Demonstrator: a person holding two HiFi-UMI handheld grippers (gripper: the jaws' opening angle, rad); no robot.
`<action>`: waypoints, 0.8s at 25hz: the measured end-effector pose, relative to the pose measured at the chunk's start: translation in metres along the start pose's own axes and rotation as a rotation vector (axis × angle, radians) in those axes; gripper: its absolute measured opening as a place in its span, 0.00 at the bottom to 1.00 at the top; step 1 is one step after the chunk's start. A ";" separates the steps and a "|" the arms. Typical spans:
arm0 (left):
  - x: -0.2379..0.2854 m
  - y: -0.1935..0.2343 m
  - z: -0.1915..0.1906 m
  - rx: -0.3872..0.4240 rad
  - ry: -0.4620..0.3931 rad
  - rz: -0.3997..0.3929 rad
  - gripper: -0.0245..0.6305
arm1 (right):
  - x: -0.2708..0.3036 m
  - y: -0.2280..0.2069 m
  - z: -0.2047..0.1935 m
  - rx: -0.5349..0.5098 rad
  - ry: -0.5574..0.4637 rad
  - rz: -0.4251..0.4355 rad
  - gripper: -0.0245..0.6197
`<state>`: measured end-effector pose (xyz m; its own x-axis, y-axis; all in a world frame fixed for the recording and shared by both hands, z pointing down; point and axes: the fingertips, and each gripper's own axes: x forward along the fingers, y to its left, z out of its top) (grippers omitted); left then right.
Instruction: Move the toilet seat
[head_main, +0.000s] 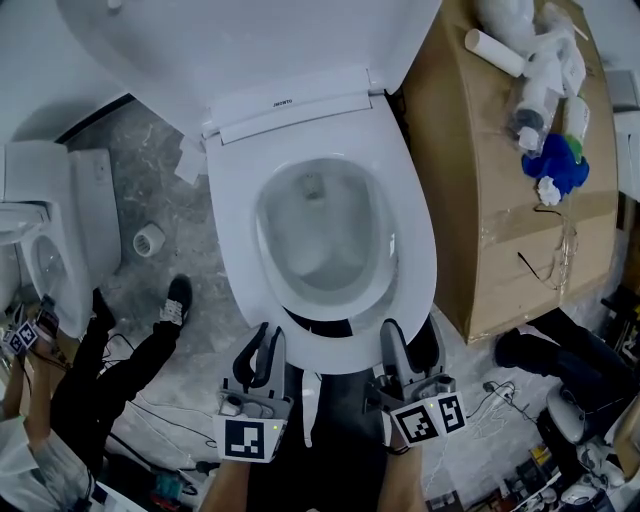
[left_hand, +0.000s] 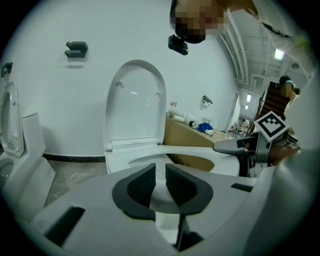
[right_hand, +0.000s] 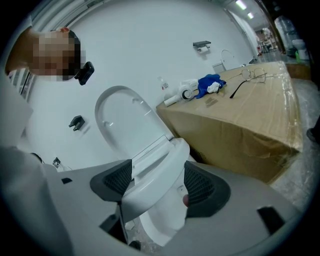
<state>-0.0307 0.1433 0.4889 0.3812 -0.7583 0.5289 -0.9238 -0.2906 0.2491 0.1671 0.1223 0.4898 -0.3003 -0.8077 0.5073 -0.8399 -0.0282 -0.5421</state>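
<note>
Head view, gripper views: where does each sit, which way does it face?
Head view: on the person's head, looking steeply down at the toilet seat; left gripper and right gripper show at bottom.
Left gripper view: on that gripper, facing along the seat toward the raised lid; own jaws, right gripper alongside.
Right gripper view: on that gripper, tilted, facing the lid; seat rim between own jaws.
Shared: seat, lid, cardboard box.

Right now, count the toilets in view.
2. One toilet stands in the middle, lid raised; a second toilet sits at the left edge, partly cut off. Others may be out of view.
</note>
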 end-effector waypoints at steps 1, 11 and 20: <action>0.001 -0.002 0.002 0.018 -0.003 -0.008 0.14 | 0.000 0.001 0.002 0.003 -0.004 0.001 0.55; 0.005 -0.007 0.017 -0.012 -0.011 -0.022 0.13 | 0.000 0.009 0.013 0.017 -0.015 0.007 0.55; 0.004 -0.002 0.044 -0.002 -0.079 -0.017 0.13 | -0.001 0.019 0.029 0.020 -0.051 0.010 0.55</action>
<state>-0.0287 0.1149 0.4553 0.3924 -0.7972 0.4588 -0.9173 -0.3024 0.2592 0.1644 0.1054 0.4602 -0.2847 -0.8368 0.4676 -0.8278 -0.0314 -0.5602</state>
